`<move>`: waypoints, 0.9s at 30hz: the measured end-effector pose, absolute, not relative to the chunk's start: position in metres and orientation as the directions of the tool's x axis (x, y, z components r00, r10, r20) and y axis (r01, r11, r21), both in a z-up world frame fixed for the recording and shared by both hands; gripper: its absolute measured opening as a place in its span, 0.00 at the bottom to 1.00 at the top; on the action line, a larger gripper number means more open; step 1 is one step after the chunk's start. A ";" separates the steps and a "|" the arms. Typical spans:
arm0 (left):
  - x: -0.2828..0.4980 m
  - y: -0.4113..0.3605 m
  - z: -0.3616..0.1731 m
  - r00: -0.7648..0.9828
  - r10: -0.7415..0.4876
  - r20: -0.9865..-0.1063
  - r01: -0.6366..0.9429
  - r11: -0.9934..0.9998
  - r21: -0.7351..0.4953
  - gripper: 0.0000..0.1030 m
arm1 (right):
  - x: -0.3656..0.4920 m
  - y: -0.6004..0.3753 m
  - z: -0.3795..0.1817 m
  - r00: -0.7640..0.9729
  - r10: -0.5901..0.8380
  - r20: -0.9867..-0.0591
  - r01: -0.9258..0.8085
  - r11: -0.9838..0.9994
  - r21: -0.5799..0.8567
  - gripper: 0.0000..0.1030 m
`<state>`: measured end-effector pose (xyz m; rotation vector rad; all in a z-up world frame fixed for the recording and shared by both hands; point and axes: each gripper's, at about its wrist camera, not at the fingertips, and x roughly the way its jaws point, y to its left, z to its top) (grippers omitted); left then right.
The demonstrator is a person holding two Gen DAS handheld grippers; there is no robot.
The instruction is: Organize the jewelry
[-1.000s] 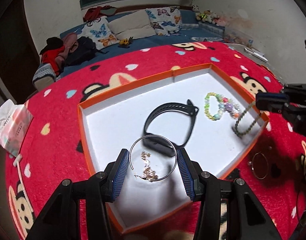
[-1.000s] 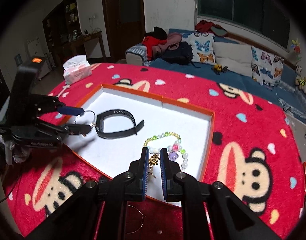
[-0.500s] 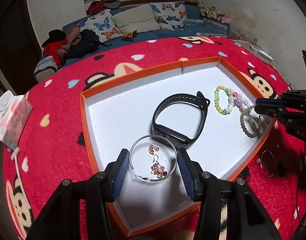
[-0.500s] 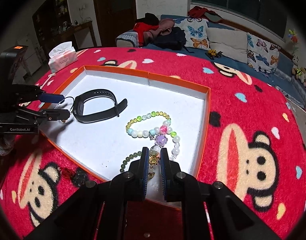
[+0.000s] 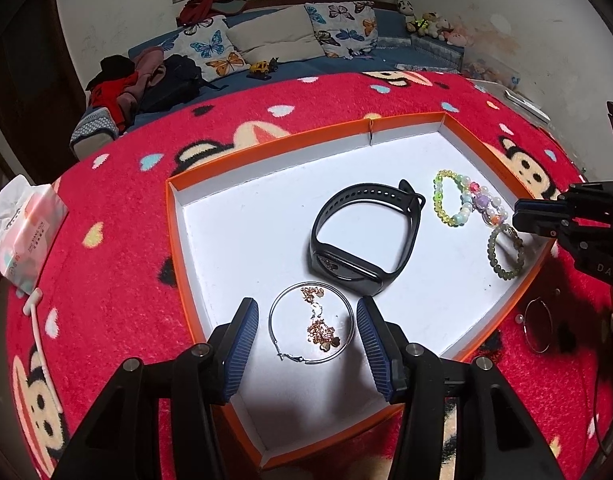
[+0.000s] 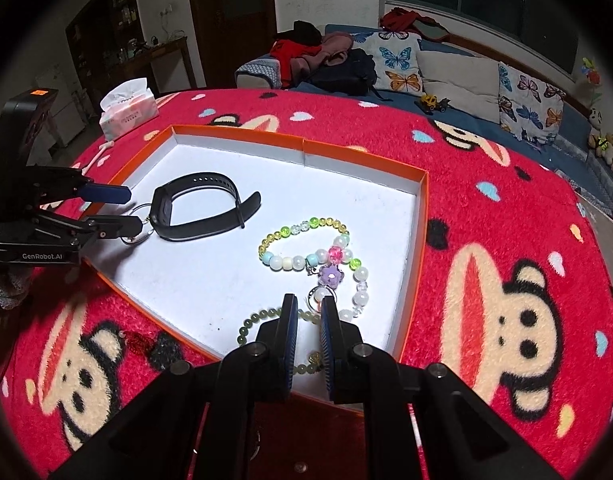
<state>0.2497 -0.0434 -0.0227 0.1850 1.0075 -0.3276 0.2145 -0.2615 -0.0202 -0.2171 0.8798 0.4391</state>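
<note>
Left gripper (image 5: 306,334) released around silver hoop (image 5: 311,323); right gripper (image 6: 307,322) grasps green bead bracelet (image 6: 266,318).

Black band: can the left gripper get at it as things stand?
Probably yes. The left gripper is open, and the black band lies just ahead in the tray. Only the silver hoop lies between its fingers, flat and low.

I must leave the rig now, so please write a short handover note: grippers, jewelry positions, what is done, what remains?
Left hand-held gripper: open, straddling the silver hoop and chain on the tray floor.
Right hand-held gripper: nearly closed over the green bead bracelet; grip unclear.
Done: black band and colourful bracelet also lie in the tray.
Left: second hoop and red charm lie on the blanket outside.
</note>
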 end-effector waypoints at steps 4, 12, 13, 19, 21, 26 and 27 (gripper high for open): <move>0.243 -0.040 -0.014 0.505 -0.189 -0.842 0.348 0.937 -0.002 0.54 | 0.214 -0.262 -0.017 0.567 0.278 -0.775 -0.450 0.893 -0.008 0.24; 0.213 -0.048 0.008 0.534 -0.220 -0.816 0.381 0.924 0.001 0.54 | 0.196 -0.269 -0.001 0.596 0.277 -0.753 -0.454 0.890 -0.032 0.24; 0.209 -0.050 0.009 0.535 -0.223 -0.815 0.386 0.922 0.001 0.54 | 0.191 -0.271 0.000 0.599 0.275 -0.752 -0.456 0.889 -0.038 0.24; 0.184 -0.059 0.010 0.525 -0.245 -0.815 0.412 0.911 -0.008 0.54 | 0.166 -0.279 -0.006 0.578 0.277 -0.768 -0.479 0.877 -0.044 0.24; 0.176 -0.062 0.009 0.521 -0.256 -0.815 0.421 0.907 -0.015 0.54 | 0.158 -0.281 -0.012 0.562 0.273 -0.781 -0.486 0.873 -0.046 0.24; 0.163 -0.066 0.005 0.512 -0.267 -0.816 0.431 0.902 -0.024 0.54 | 0.142 -0.282 -0.026 0.534 0.274 -0.800 -0.507 0.861 -0.043 0.24; 0.161 -0.066 0.004 0.511 -0.269 -0.817 0.433 0.901 -0.026 0.54 | 0.140 -0.283 -0.028 0.531 0.275 -0.801 -0.505 0.862 -0.039 0.24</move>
